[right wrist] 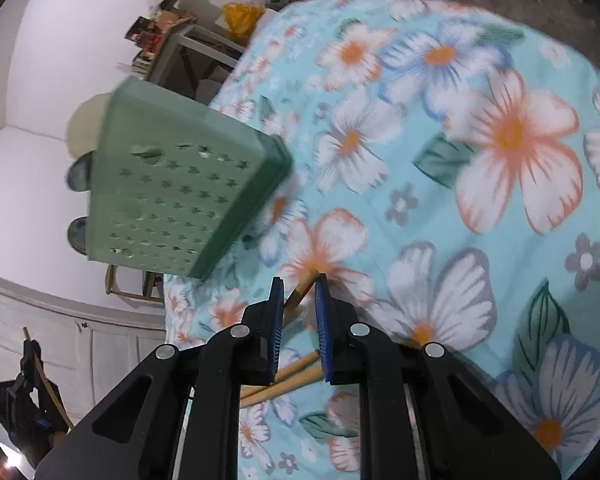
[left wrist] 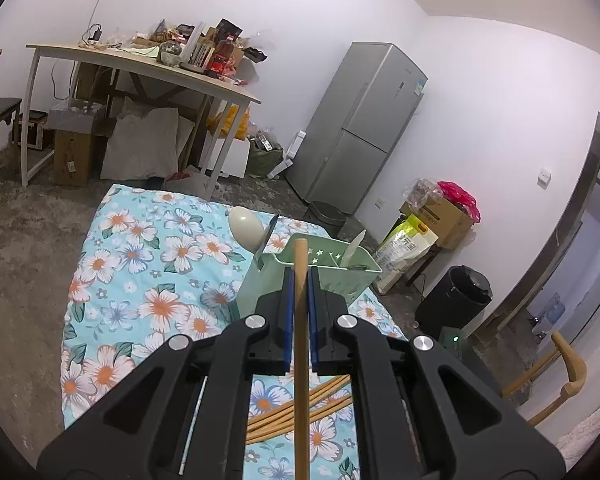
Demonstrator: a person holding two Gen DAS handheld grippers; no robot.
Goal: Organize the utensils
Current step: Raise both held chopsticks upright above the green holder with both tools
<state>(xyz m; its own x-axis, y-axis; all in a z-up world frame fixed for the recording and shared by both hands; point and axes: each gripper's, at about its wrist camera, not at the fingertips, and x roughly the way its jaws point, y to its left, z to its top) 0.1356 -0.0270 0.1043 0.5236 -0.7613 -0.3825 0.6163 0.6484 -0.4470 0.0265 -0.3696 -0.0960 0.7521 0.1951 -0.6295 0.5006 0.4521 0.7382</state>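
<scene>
My left gripper (left wrist: pixel 300 276) is shut on one wooden chopstick (left wrist: pixel 301 360), which stands up between the blue pads just in front of the green utensil holder (left wrist: pixel 332 276). A cream spoon (left wrist: pixel 244 224) and other handles stick out of the holder. Several loose chopsticks (left wrist: pixel 296 412) lie on the flowered cloth (left wrist: pixel 140 272) under the gripper. In the right wrist view, my right gripper (right wrist: pixel 299 280) hangs low over the cloth with its jaws narrow. A chopstick tip (right wrist: pixel 305 286) lies slanted between the jaws, with a gap left beside it. More chopsticks (right wrist: pixel 284 380) run under its fingers. The holder (right wrist: pixel 180 196) is up to the left.
The cloth covers a low surface with bare floor around it. Behind stand a cluttered table (left wrist: pixel 140 64), a grey fridge (left wrist: pixel 360 128), boxes and bags (left wrist: pixel 440 216), a black bin (left wrist: pixel 456 300) and a wooden chair (left wrist: pixel 560 376). The cloth spreads wide to the right (right wrist: pixel 500 160).
</scene>
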